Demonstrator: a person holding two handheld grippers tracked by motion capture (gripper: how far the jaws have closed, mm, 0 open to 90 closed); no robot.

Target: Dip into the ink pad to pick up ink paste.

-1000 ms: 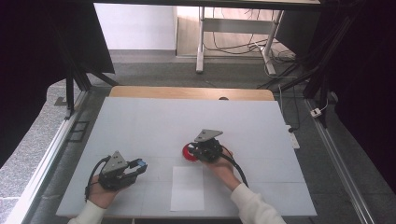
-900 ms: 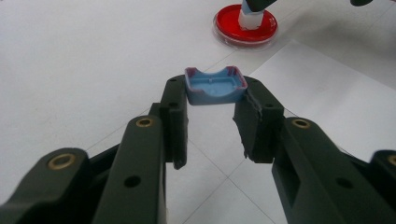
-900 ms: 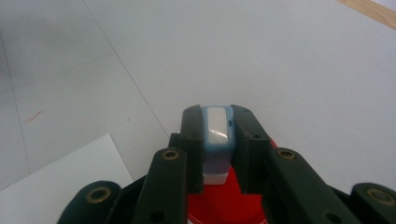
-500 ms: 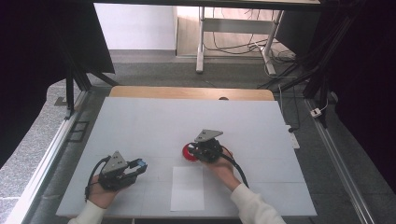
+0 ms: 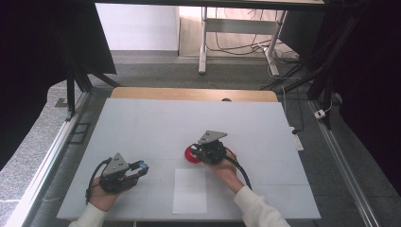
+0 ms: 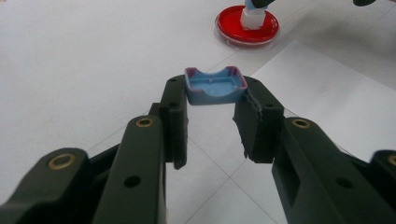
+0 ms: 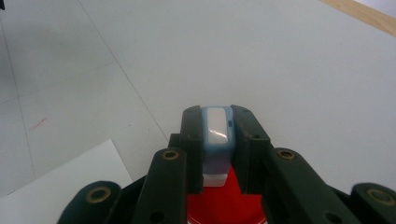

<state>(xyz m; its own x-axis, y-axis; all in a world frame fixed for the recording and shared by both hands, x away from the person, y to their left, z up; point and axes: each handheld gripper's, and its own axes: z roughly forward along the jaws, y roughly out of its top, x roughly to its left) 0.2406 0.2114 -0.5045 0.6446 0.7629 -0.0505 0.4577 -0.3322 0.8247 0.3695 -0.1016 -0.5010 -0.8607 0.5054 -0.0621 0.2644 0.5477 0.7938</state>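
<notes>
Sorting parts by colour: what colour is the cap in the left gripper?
Light blue with a purplish-red rim, the cap shows best in the left gripper view.

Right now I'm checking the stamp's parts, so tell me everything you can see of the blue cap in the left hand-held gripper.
The blue cap is a small, shallow plastic-looking shell, light blue with reddish-purple staining along its rim. Its hollow side faces the camera, and two edges dip in a curve. The left hand-held gripper clamps it at both ends, above the white table.

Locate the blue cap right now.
The blue cap is clamped in the left gripper, at the high view's lower left, left of the white paper sheet and apart from the red ink pad.
</notes>
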